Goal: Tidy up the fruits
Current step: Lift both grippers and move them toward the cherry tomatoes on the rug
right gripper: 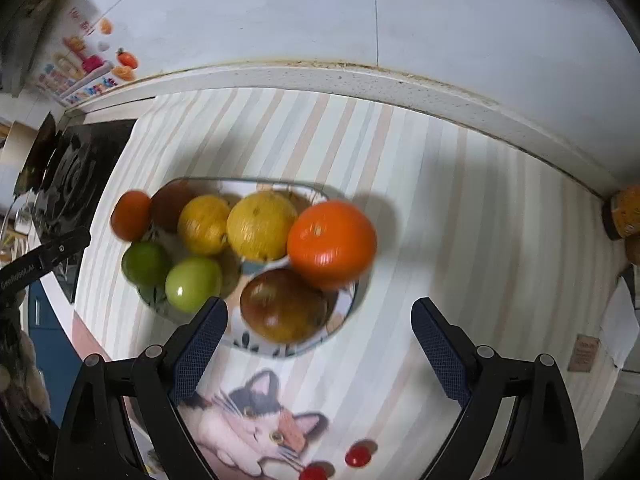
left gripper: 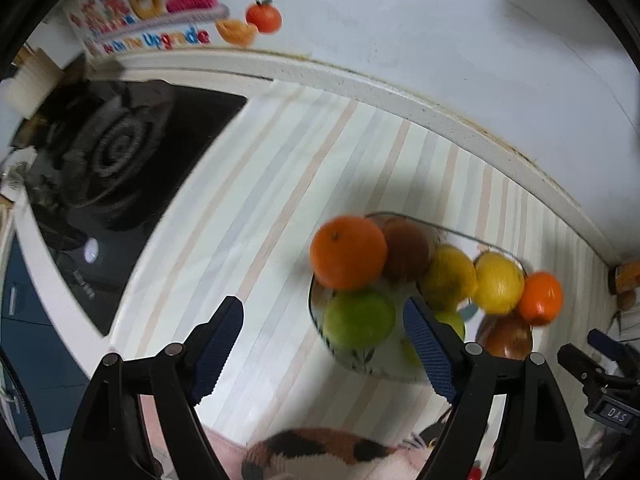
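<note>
A patterned plate [right gripper: 344, 312] on the striped mat holds several fruits: two oranges [right gripper: 332, 242] [right gripper: 130, 216], two yellow lemons [right gripper: 262, 226] [right gripper: 204, 224], two green fruits [right gripper: 194, 284] [right gripper: 145, 263] and two brown ones [right gripper: 284, 306]. My right gripper [right gripper: 320, 312] is open and empty above the plate's near edge. In the left wrist view the plate [left gripper: 360, 364] lies right of centre, with an orange [left gripper: 348, 252] and a green fruit [left gripper: 359, 317]. My left gripper [left gripper: 323, 312] is open and empty, hovering at the plate's left side.
A black gas stove [left gripper: 112, 152] sits left of the mat. The white counter ledge [right gripper: 360, 78] and wall run behind. A cat picture [right gripper: 256, 424] and two small red fruits [right gripper: 358, 456] are at the mat's near edge. The right gripper body [left gripper: 600, 376] shows at right.
</note>
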`<state>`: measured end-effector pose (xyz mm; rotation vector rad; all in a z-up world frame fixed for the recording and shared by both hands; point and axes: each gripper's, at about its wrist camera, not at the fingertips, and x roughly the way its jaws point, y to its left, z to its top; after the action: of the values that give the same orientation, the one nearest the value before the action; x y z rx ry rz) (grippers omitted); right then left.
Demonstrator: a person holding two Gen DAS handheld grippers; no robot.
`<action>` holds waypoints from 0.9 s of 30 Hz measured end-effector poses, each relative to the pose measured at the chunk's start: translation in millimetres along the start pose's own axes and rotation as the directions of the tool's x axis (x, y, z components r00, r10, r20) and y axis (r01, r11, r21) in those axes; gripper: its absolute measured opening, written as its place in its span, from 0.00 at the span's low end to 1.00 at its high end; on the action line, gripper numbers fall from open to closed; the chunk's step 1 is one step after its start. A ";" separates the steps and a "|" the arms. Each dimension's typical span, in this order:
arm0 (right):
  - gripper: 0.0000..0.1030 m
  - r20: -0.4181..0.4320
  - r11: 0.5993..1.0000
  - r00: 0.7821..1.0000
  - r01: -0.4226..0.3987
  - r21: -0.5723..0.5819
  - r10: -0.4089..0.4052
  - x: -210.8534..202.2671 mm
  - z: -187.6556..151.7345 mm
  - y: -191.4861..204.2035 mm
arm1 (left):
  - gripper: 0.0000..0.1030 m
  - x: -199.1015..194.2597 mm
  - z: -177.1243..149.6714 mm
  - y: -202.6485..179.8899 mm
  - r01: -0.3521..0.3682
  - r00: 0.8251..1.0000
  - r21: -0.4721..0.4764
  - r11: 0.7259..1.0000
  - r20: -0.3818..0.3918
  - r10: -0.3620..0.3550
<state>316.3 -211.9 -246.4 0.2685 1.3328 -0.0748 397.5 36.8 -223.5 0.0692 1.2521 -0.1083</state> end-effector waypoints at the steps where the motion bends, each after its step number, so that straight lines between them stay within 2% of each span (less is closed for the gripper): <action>1: 0.93 0.009 1.000 1.000 0.011 -0.007 -0.011 -5.3 -6.4 1.2 | 0.79 -6.0 -8.0 -1.5 -0.004 1.000 0.003 1.000 0.012 0.004; 10: 0.93 0.122 0.994 0.991 0.057 -0.093 -0.045 -65.9 -55.9 10.4 | 0.79 -64.0 -70.1 -30.2 -0.028 0.993 0.035 0.999 0.113 0.024; 19: 0.92 0.207 0.989 0.978 0.034 -0.144 -0.004 -135.2 -94.1 9.9 | 0.79 -142.1 -117.4 -41.1 -0.013 0.973 0.002 1.000 0.229 0.012; 27: 0.92 0.293 0.980 0.955 0.019 -0.198 0.041 -198.7 -126.8 13.7 | 0.79 -195.3 -152.5 -49.1 0.006 0.960 -0.007 1.000 0.279 -0.004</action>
<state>151.4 -188.5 -78.9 0.0895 1.0306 0.0275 187.4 13.6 -85.3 0.0424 0.9706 -0.1135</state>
